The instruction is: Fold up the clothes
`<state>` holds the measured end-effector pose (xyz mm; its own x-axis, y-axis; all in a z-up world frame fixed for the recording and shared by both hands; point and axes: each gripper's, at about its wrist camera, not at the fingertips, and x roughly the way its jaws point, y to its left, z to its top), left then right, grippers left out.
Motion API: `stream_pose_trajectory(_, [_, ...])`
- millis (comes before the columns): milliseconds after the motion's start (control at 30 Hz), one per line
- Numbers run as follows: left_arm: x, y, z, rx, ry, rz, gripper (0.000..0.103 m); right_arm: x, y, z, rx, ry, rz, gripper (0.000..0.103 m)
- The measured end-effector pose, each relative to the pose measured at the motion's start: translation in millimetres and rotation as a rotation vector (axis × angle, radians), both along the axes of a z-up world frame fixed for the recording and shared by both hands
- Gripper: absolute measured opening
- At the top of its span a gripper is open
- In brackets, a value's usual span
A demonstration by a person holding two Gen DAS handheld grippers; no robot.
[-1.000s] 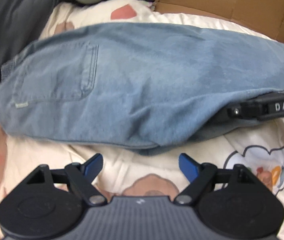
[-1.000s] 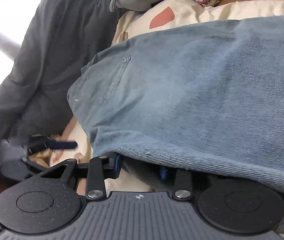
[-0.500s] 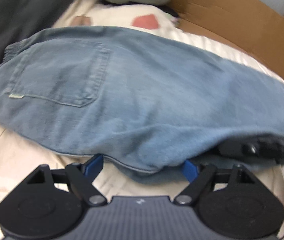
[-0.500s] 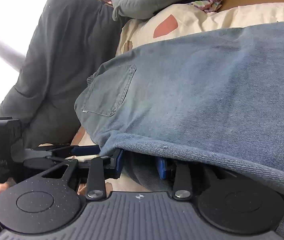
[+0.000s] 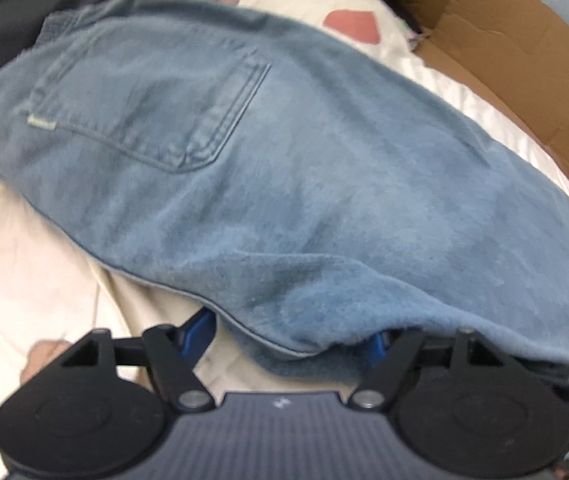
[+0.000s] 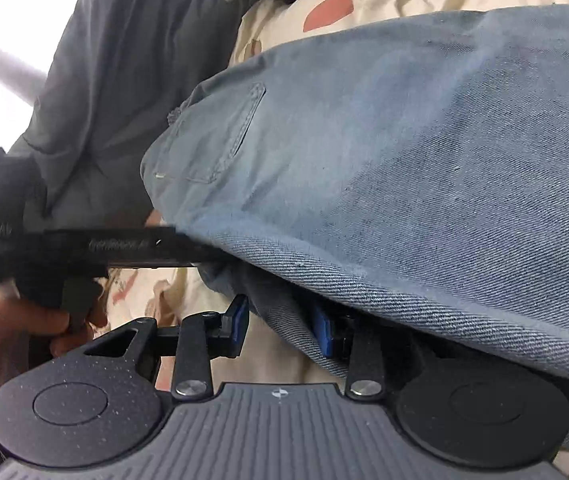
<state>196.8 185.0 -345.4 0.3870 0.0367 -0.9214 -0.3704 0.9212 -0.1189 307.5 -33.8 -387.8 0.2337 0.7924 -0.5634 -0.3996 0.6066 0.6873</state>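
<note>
1. The faded blue denim jeans (image 5: 284,184) are lying folded on the cream patterned bedsheet (image 5: 36,272).
2. The left gripper (image 5: 288,336) has just been closing, jaws straddling the jeans' near edge (contact unclear).
3. The right gripper (image 6: 280,326) is clamping a denim fold.

I see jeans (image 5: 304,184): light blue denim, faded, lying across bed in long mound. Back pocket (image 5: 152,112) faces up near waist end, small pale tag at pocket edge. Near edge doubled, lower layer peeking out beneath. My right view: twill weave, stitched near edge (image 6: 424,280).
</note>
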Motion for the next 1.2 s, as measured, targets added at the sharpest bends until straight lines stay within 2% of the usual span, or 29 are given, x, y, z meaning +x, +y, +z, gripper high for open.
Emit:
stream_pose_trajectory(67, [-2, 1, -1, -0.011, 0.017, 0.009, 0.047, 0, 0, 0, 0.004, 0.001, 0.004, 0.037])
stream_pose_trajectory(100, [-3, 1, -1, -0.015, 0.025, 0.010, 0.045, 1, -1, 0, 0.009, 0.004, 0.004, 0.036])
stream_pose_trajectory(167, [-10, 0, 1, -0.013, 0.036, -0.001, 0.033, 3, -2, -1, 0.017, 0.009, 0.004, 0.036])
stream_pose_trajectory(267, [-19, 3, 2, -0.030, 0.054, 0.010, 0.024, 4, -2, -1, 0.022, 0.011, 0.006, 0.036])
stream_pose_trajectory(367, [-25, 3, 5, -0.036, 0.065, 0.013, 0.020, 6, 0, -1, 0.020, 0.016, 0.015, 0.036])
stream_pose_trajectory(600, [-36, 2, 8, -0.020, 0.056, -0.023, 0.019, 4, 3, 2, 0.001, 0.012, 0.055, 0.036])
stream_pose_trajectory(733, [-45, 0, 5, 0.002, 0.019, -0.036, 0.031, 5, -10, 9, -0.012, 0.022, 0.072, 0.037])
stream_pose_trajectory(867, [-49, 4, 1, -0.012, -0.028, 0.003, 0.042, 4, -40, 18, -0.042, 0.010, 0.067, 0.037])
stream_pose_trajectory(933, [-52, 6, -2, -0.024, -0.052, 0.024, 0.044, 1, -55, 22, -0.070, -0.004, 0.074, 0.037])
stream_pose_trajectory(1100, [-54, 8, -7, -0.050, -0.111, 0.074, 0.044, -6, -97, 27, -0.132, 0.005, 0.061, 0.037])
stream_pose_trajectory(1200, [-55, 9, -7, -0.076, -0.136, 0.107, 0.037, -12, -122, 27, -0.165, 0.033, 0.029, 0.038])
